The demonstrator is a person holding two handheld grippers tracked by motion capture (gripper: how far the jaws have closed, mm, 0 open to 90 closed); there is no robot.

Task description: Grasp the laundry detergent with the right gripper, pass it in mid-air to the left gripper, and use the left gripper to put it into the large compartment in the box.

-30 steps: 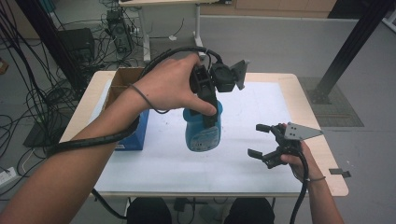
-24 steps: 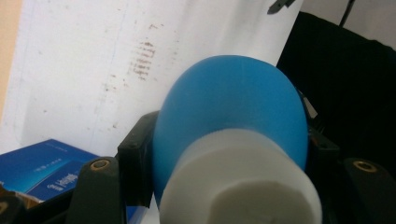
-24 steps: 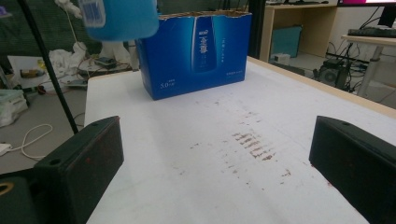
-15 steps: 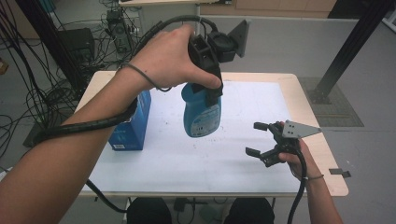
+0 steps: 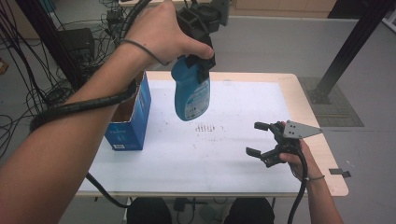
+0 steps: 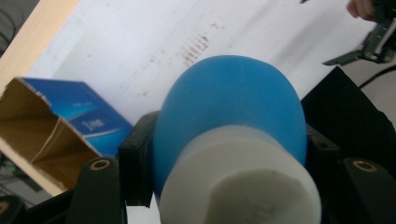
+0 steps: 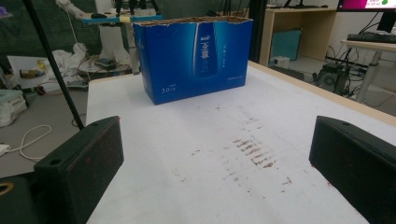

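L gripper (image 5: 201,70) clamps bottle (image 5: 190,95) near cap, high over table (image 5: 243,154). Smooth neck could slip, bottle drops beside box (image 5: 130,123). R gripper (image 5: 260,138) jaws wide, empty.

An open-topped blue carton (image 5: 130,119) stands on the left of the white-covered table (image 5: 243,154), with rows of small brown marks (image 5: 209,127) near the sheet's middle; cables (image 5: 32,88) litter the floor beyond
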